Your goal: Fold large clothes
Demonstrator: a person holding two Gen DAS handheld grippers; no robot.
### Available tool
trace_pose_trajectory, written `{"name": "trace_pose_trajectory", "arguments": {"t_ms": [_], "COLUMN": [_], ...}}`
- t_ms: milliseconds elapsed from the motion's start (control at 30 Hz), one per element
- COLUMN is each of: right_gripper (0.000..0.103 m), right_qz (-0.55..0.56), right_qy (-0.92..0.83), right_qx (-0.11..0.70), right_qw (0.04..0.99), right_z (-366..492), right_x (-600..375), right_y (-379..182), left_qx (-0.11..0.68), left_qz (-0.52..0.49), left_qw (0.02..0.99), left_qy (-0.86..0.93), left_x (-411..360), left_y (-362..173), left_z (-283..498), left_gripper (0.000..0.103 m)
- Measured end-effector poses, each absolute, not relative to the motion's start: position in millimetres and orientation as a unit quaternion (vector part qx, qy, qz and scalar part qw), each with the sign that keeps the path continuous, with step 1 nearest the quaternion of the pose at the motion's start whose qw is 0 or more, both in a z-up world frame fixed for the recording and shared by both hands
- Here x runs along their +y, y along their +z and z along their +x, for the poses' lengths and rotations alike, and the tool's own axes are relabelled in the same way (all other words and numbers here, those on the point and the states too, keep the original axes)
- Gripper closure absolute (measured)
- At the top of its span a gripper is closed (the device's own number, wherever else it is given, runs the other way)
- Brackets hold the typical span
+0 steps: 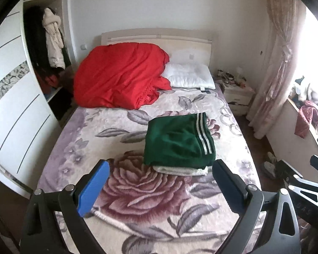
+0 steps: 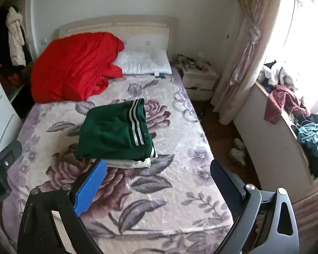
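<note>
Green white-striped garment [image 1: 178,141], floral pink-grey blanket [image 1: 137,190], red quilt [image 1: 118,76]

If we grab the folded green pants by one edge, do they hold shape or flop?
Probably flop: the green pants are soft knit fabric, folded in loose layers that would likely unfold from a one-edge lift. They sit on a white folded garment, which may drag along if pushed. The plush floral blanket likely resists sliding.
</note>
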State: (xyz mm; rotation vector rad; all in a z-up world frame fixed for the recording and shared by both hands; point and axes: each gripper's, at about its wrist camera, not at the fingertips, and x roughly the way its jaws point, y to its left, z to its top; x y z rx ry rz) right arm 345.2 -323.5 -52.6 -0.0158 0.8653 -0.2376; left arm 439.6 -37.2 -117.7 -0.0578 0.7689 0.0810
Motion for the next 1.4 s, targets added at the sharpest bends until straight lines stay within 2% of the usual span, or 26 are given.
{"name": "trace_pose_trajectory", "arguments": {"t_ms": [267,667,1400], "right_gripper": [0.003,0.002,0.0], "right_qz": [-0.01,-0.004,0.0], "right_qy": [-0.099,-0.07,-0.055], "right_qx": [0.392,0.37,0.331], "right_qw": [0.915,0.926,0.942], "right_z": [253,177,137], "right_x": [-323,-325,-326], "right_y": [21,85,125], "left_qx": [0.353,0.341,0.31], "left_qz": [-0.035,-0.043,-0.033], "left_qw": [0.934,0.937,0.948], "left_qy": [0.041,0.06,0.067], "left_x": [-46,-51,-55], "left_y": [-83,-46,-27], "left_z": [378,327,297], "left_gripper": [0.004,0.002,0.0]}}
